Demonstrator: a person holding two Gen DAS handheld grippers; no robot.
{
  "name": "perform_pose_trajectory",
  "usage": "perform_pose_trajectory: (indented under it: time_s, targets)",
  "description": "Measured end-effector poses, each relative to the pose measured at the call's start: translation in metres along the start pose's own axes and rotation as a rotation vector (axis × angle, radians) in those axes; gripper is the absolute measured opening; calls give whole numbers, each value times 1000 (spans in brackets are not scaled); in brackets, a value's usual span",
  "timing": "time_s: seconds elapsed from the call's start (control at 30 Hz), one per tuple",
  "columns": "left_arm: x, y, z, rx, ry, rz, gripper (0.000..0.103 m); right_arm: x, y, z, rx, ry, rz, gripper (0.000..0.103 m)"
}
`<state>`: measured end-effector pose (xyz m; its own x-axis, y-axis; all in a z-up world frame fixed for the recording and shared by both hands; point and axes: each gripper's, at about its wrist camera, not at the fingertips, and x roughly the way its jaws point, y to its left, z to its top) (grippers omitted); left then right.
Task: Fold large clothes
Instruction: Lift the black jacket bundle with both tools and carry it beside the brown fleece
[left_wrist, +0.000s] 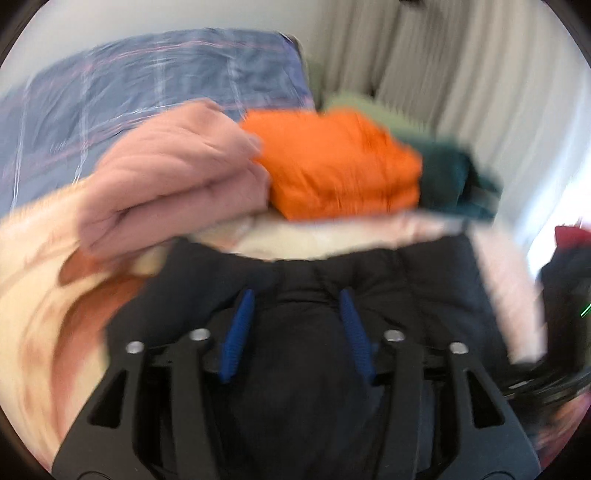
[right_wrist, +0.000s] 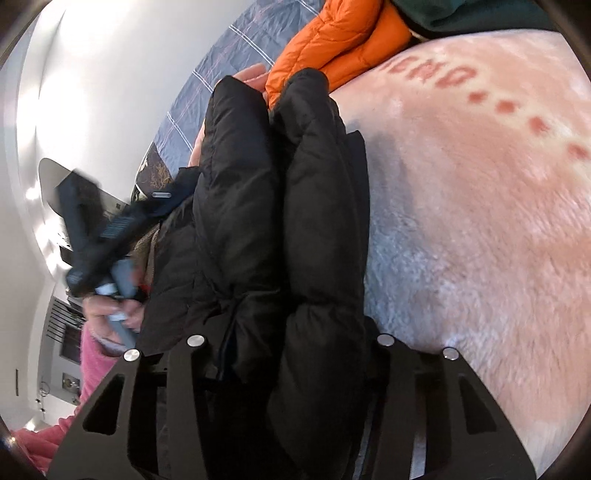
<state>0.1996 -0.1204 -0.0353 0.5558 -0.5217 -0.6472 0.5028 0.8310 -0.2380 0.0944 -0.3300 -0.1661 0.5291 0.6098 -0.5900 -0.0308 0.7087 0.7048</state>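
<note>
Your right gripper (right_wrist: 291, 332) clamps the puffy black jacket (right_wrist: 258, 206) lying on the pink blanket (right_wrist: 480, 221), your left gripper (left_wrist: 297, 328) hangs open over it; it is light, soft and slippery, so grab quilted seams.

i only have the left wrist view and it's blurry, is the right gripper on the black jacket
Observer: Yes. In the right wrist view a thick fold of the black puffer jacket fills the right gripper and hides its fingers.
Operator: what's under the jacket on that side
Observer: A pink fleece blanket with red lettering and a row of dots.
Operator: does that view show my left gripper
Observer: Yes, the left gripper appears blurred at that picture's left edge, held by a hand in a pink sleeve.
</note>
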Motion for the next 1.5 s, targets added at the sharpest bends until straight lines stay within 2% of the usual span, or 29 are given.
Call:
perform_pose_trajectory:
  time_s: [0.03,0.1,0.2,0.3,0.37,0.43,0.53,0.6,0.63,0.7,0.73,0.77,0.83,0.87,1.03,1.13,1.17,1.23,1.3,1.4,1.5]
  targets:
    - [-14,9,1,-35,-26,-10,66,0,2,-1,-4,4,-9,48]
    - [-43,28,-4,-73,-52,0,70,0,3,-2,-7,0,-6,48]
    - [-57,50,-22,-106,-9,1,78,-1,1,-5,-7,-6,2,48]
    - [-54,61,-49,-169,79,-56,80,0,2,-7,-13,-15,-1,48]
    - [-48,60,-70,-222,130,-152,83,-2,-1,-7,-16,-18,-4,49]
    - [-45,50,-85,-230,144,-206,88,-5,-2,-8,-15,-14,-11,49]
    - [-43,35,-97,-172,119,-192,95,-4,-3,-11,-14,-13,-12,50]
    - [-34,33,-98,-180,126,-203,96,-4,0,-12,-18,-18,-22,49]
    - [-32,33,-97,-188,124,-215,93,-2,6,-10,-24,-25,-30,47]
    - [-34,32,-95,-185,103,-212,73,-7,19,-13,-59,-56,-48,39]
    - [-42,30,-92,-183,78,-205,54,-10,25,-15,-79,-69,-59,36]
    - [-50,31,-89,-183,59,-206,41,-13,33,-17,-98,-79,-68,34]
    - [-75,27,-79,-177,-6,-210,32,-24,51,-19,-110,-100,-41,30]
    - [-91,23,-73,-159,-48,-206,31,-29,61,-19,-120,-110,-19,30]
    - [-179,21,-36,-64,-239,-141,32,-54,146,-1,-322,-196,68,30]
    - [-220,29,-14,-12,-311,-56,32,-45,201,24,-439,-228,106,30]
    - [-235,33,-4,12,-337,-5,32,-40,214,32,-457,-231,125,30]
    - [-259,46,15,40,-379,99,32,-22,244,57,-480,-226,190,30]
    - [-275,63,31,21,-409,162,32,-2,265,80,-472,-210,245,30]
    - [-291,91,52,-8,-430,234,32,34,300,117,-457,-181,305,30]
    - [-296,126,73,-14,-438,297,32,71,330,146,-480,-166,322,30]
